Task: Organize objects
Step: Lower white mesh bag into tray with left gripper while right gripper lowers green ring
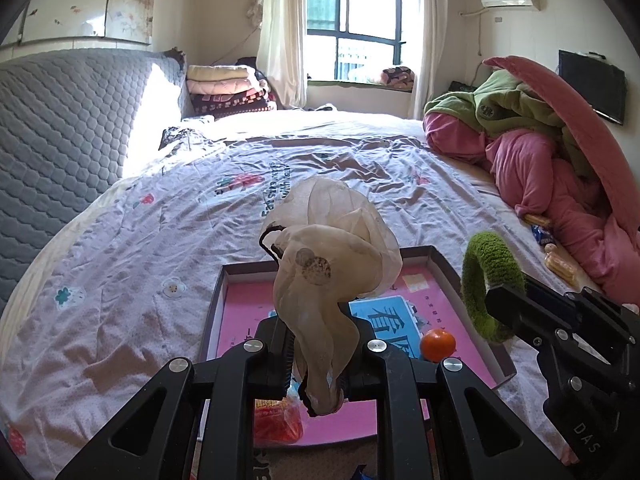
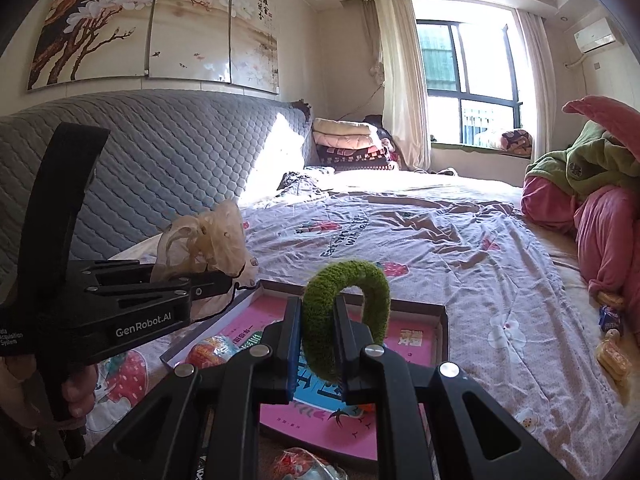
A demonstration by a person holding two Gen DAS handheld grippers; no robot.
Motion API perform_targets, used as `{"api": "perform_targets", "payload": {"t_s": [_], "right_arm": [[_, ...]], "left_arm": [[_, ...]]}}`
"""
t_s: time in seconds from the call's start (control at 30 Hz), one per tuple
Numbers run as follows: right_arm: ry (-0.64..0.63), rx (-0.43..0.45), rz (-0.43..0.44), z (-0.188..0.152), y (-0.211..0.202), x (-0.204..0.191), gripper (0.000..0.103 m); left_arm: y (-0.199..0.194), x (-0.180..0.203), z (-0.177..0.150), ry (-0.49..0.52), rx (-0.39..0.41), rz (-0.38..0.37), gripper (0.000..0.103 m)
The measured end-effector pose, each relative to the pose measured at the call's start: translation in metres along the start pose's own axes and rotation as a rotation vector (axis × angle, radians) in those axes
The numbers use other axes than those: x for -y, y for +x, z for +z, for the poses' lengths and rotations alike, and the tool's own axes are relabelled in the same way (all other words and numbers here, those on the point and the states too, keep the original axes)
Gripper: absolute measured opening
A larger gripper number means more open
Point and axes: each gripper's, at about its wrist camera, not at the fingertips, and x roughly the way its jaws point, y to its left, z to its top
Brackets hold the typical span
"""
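**Holding a bag and a green ring over the tray**

Clamping a crumpled bag (image 1: 332,264), the left gripper (image 1: 316,360) has its jaws pressed together on it above the pink tray (image 1: 448,268) on the bed (image 1: 160,240). Only the left view shows the orange (image 1: 438,344) in the tray, at 3 o'clock of the jaws. The right gripper (image 2: 316,348) has its jaws closed on the ring (image 2: 348,316), above the tray's near half.
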Motion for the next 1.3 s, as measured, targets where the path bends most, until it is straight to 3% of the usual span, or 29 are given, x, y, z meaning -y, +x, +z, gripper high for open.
{"api": "perform_targets", "payload": {"t_s": [0.9, 1.3], "right_arm": [[0.09, -0.149, -0.067, -0.018, 0.025, 0.03, 0.015], [0.113, -0.249, -0.071, -0.034, 0.042, 0.033, 0.015]], "left_arm": [[0.063, 0.007, -0.017, -0.008, -0.146, 0.006, 0.019], [0.081, 0.024, -0.032, 0.061, -0.223, -0.009, 0.019]]}}
